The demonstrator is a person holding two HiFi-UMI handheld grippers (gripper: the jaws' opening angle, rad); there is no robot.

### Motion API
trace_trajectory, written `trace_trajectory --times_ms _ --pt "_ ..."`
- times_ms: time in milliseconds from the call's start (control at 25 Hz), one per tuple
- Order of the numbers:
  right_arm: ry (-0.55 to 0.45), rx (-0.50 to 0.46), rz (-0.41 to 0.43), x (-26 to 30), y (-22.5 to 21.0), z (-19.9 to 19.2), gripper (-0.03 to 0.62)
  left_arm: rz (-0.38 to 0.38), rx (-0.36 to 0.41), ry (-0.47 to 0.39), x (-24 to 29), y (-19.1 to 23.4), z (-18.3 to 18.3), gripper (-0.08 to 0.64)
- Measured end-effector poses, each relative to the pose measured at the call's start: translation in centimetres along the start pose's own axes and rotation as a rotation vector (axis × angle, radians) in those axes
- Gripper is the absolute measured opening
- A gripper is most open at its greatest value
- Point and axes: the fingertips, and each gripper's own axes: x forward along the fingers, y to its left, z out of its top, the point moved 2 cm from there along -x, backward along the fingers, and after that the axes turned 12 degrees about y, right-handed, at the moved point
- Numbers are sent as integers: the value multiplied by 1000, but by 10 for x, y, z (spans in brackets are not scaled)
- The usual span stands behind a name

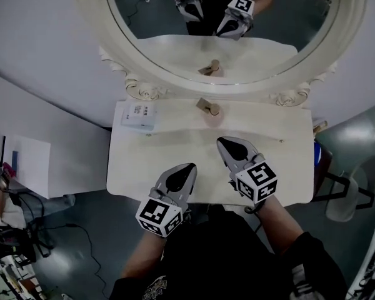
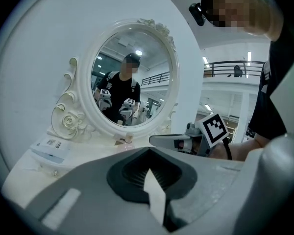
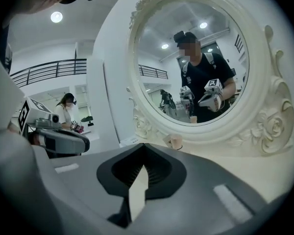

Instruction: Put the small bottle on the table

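Observation:
The small bottle (image 1: pixel 210 110), pinkish with a tan cap, stands on the cream vanity table (image 1: pixel 281 161) right below the oval mirror (image 1: pixel 237 36). It also shows as the small bottle (image 2: pixel 126 139) in the left gripper view and the small bottle (image 3: pixel 175 141) in the right gripper view. My left gripper (image 1: pixel 186 168) hovers over the table's front edge, jaws shut and empty. My right gripper (image 1: pixel 224 142) sits a little farther in, pointing toward the bottle with a gap between them; it is shut and holds nothing. From their own cameras, the left gripper (image 2: pixel 149 150) and right gripper (image 3: pixel 146 145) show closed jaws.
A white box (image 1: pixel 139 114) lies at the table's back left corner. The mirror's carved frame (image 1: pixel 144 89) rises along the back edge. A white chair (image 1: pixel 353 192) stands to the right; papers and cables (image 1: pixel 19 186) lie on the floor at the left.

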Motion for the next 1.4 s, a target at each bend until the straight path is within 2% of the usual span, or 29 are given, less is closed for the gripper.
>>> trace_trajectory --times_ms 320,680,1400 --pt "-7 15 -47 -8 56 -9 29 -67 36 4 -41 2 -14 0" --pt "8 24 -105 -24 117 -27 29 -141 43 6 -84 1 -37 0" --pt "-14 125 -226 -55 201 -82 29 -272 106 64 -145 -18 -91 0"
